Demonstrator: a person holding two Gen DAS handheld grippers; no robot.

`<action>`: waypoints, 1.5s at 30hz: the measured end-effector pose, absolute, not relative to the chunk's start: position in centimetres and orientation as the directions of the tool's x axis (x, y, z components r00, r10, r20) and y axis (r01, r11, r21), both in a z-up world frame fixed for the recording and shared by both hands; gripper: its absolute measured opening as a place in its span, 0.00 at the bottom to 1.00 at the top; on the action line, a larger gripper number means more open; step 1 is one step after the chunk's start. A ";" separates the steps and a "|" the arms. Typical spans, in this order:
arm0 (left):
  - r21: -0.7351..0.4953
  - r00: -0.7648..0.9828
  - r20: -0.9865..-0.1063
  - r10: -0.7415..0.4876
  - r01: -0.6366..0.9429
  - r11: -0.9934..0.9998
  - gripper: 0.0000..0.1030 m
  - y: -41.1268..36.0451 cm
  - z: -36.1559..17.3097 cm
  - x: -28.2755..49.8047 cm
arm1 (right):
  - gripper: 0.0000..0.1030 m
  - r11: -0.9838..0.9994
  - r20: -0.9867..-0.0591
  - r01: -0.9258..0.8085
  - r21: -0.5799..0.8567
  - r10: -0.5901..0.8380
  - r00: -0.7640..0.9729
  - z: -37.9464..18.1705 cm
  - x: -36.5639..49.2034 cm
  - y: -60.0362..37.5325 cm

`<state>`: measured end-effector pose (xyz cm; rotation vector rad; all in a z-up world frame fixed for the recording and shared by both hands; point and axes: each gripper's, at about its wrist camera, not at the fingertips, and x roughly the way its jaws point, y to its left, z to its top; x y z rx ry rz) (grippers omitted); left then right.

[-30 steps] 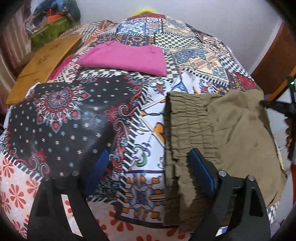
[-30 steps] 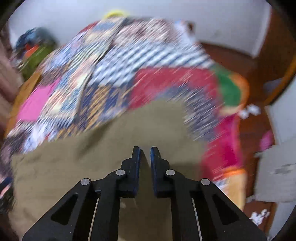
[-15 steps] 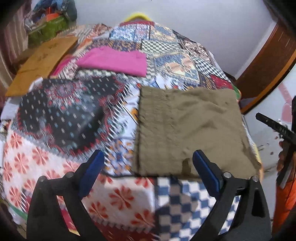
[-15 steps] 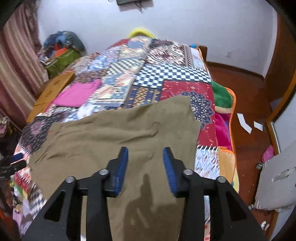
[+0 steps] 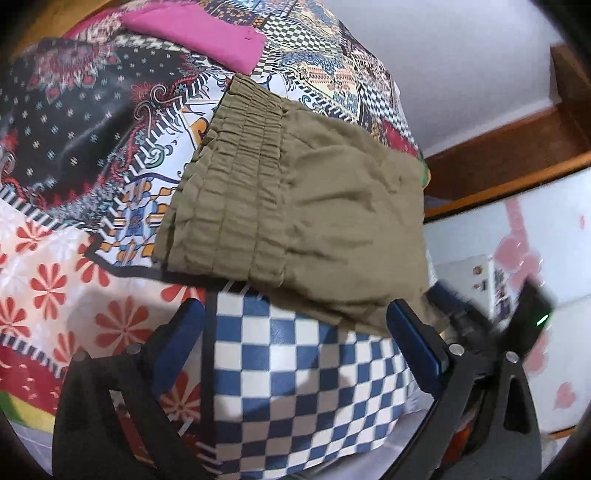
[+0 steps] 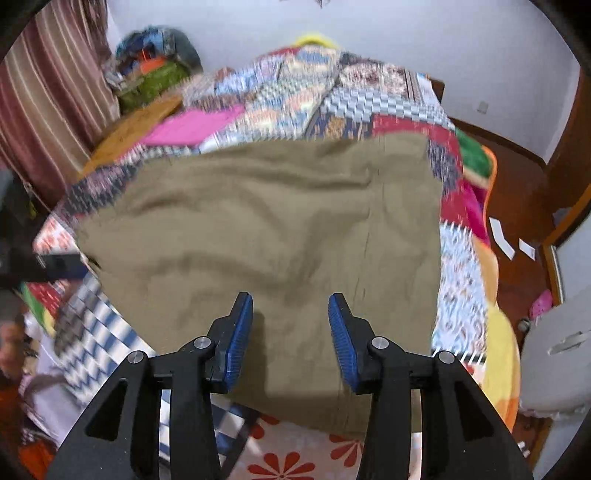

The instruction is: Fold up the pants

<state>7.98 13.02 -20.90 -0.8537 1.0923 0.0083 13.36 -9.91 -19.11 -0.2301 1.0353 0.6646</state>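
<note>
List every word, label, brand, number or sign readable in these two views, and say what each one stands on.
None can be read.
Fridge: small stickers or magnets, too blurred to read.
Green light on the dark device beside the left claw: a glow only, no characters.
White paper slips on the floor: blank or too small to tell.
Olive pants, patchwork quilt, pink garment: patterns only, no lettering.

The pants lie flat on the bed, nothing standing over them. At eleven o'clock lies a pink cloth, well apart, with a board beside it. The bed's checked near edge lies bare before the left hand-held gripper.
</note>
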 end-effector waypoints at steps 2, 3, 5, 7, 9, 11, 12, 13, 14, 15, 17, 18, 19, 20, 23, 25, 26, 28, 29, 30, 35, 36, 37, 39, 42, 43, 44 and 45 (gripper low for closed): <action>-0.642 0.516 -0.750 -0.414 -0.417 0.643 0.98 13.8 -21.2 8.3 | 0.38 0.782 -0.851 -0.609 0.133 0.405 0.335 -19.7 13.4 -10.1; -0.662 0.529 -0.736 -0.422 -0.431 0.614 0.98 14.3 -21.5 8.6 | 0.38 0.782 -0.851 -0.609 0.133 0.405 0.335 -19.7 13.4 -10.1; -0.678 0.543 -0.724 -0.425 -0.450 0.581 0.98 14.8 -21.7 9.1 | 0.39 0.782 -0.851 -0.601 0.166 0.421 0.313 -20.0 14.1 -10.6; -0.681 0.553 -0.722 -0.416 -0.461 0.569 0.98 15.0 -21.8 9.7 | 0.39 0.783 -0.853 -0.596 0.178 0.425 0.304 -20.3 14.3 -10.7; -0.674 0.556 -0.727 -0.403 -0.466 0.574 0.98 15.0 -21.9 10.3 | 0.39 0.782 -0.853 -0.597 0.180 0.426 0.301 -20.7 14.1 -10.6; -0.663 0.562 -0.733 -0.383 -0.464 0.588 0.98 14.7 -21.8 10.9 | 0.39 0.781 -0.854 -0.599 0.176 0.424 0.302 -20.7 14.1 -10.4; -0.655 0.564 -0.738 -0.371 -0.465 0.595 0.98 14.7 -21.8 11.1 | 0.39 0.781 -0.854 -0.599 0.175 0.424 0.303 -20.7 13.7 -10.4; -0.648 0.567 -0.742 -0.358 -0.470 0.600 0.98 14.7 -21.9 11.5 | 0.39 0.781 -0.854 -0.599 0.176 0.424 0.302 -20.7 13.6 -10.3; -0.641 0.572 -0.745 -0.343 -0.474 0.604 0.96 14.5 -21.8 11.8 | 0.39 0.782 -0.854 -0.598 0.177 0.424 0.301 -20.7 13.6 -10.3; -0.635 0.575 -0.748 -0.331 -0.475 0.609 0.93 14.5 -21.9 12.0 | 0.39 0.783 -0.855 -0.596 0.177 0.422 0.301 -20.7 13.6 -10.3; -0.625 0.570 -0.753 -0.329 -0.465 0.626 0.70 14.2 -21.8 12.6 | 0.39 0.786 -0.856 -0.593 0.175 0.419 0.303 -20.7 13.6 -10.4; -0.624 0.568 -0.754 -0.330 -0.461 0.632 0.67 14.3 -21.8 12.7 | 0.39 0.787 -0.856 -0.592 0.174 0.417 0.304 -20.8 13.7 -10.4; -0.622 0.568 -0.754 -0.331 -0.453 0.638 0.65 14.2 -21.8 13.0 | 0.39 0.789 -0.857 -0.590 0.171 0.414 0.306 -20.8 13.7 -10.4; -0.618 0.567 -0.755 -0.329 -0.448 0.647 0.62 14.1 -21.8 13.3 | 0.39 0.791 -0.858 -0.588 0.169 0.412 0.308 -20.8 13.8 -10.4; -0.586 0.570 -0.770 -0.286 -0.457 0.669 0.45 14.2 -21.5 13.5 | 0.39 0.795 -0.858 -0.582 0.174 0.412 0.306 -20.8 13.9 -10.6; -0.564 0.576 -0.776 -0.256 -0.453 0.690 0.38 14.1 -21.0 13.3 | 0.39 0.795 -0.861 -0.579 0.179 0.411 0.300 -20.6 14.1 -10.6; -0.552 0.581 -0.778 -0.240 -0.447 0.704 0.36 14.0 -20.7 13.2 | 0.39 0.797 -0.863 -0.576 0.181 0.410 0.295 -20.4 14.1 -10.6; -0.495 0.588 -0.788 -0.183 -0.428 0.756 0.34 13.3 -19.8 12.9 | 0.39 0.794 -0.869 -0.583 0.172 0.402 0.290 -19.9 14.2 -10.4; -0.461 0.594 -0.791 -0.148 -0.419 0.782 0.33 13.0 -19.2 12.6 | 0.39 0.793 -0.868 -0.588 0.161 0.397 0.298 -19.5 14.2 -10.2; -0.435 0.598 -0.792 -0.121 -0.414 0.800 0.32 12.8 -18.8 12.4 | 0.39 0.788 -0.864 -0.597 0.151 0.399 0.308 -18.9 14.0 -9.9; -0.361 0.618 -0.785 -0.026 -0.423 0.831 0.32 13.7 -17.1 10.2 | 0.39 0.743 -0.824 -0.645 0.179 0.472 0.315 -15.8 13.6 -7.8; -0.337 0.619 -0.786 0.000 -0.428 0.838 0.31 13.9 -16.8 9.7 | 0.39 0.729 -0.812 -0.658 0.187 0.492 0.314 -15.1 13.5 -6.9; -0.315 0.621 -0.783 0.027 -0.434 0.844 0.31 14.1 -16.4 9.1 | 0.39 0.716 -0.801 -0.670 0.195 0.510 0.312 -14.6 13.4 -6.1; -0.268 0.624 -0.777 0.078 -0.440 0.857 0.31 14.4 -15.6 7.6 | 0.39 0.680 -0.781 -0.699 0.222 0.553 0.290 -13.6 13.1 -4.1; -0.204 0.631 -0.761 0.148 -0.450 0.870 0.31 14.3 -14.5 6.0 | 0.39 0.610 -0.766 -0.753 0.246 0.599 0.235 -12.8 12.0 0.0; -0.186 0.634 -0.755 0.166 -0.450 0.873 0.31 14.3 -14.1 5.5 | 0.39 0.582 -0.770 -0.780 0.232 0.600 0.219 -12.9 11.2 1.8; -0.169 0.640 -0.744 0.189 -0.454 0.875 0.31 14.3 -13.8 4.9 | 0.39 0.582 -0.770 -0.780 0.232 0.600 0.219 -12.9 11.2 1.8; -0.160 0.648 -0.735 0.201 -0.454 0.876 0.31 14.3 -13.4 4.4 | 0.39 0.561 -0.779 -0.799 0.216 0.593 0.206 -13.1 10.7 3.0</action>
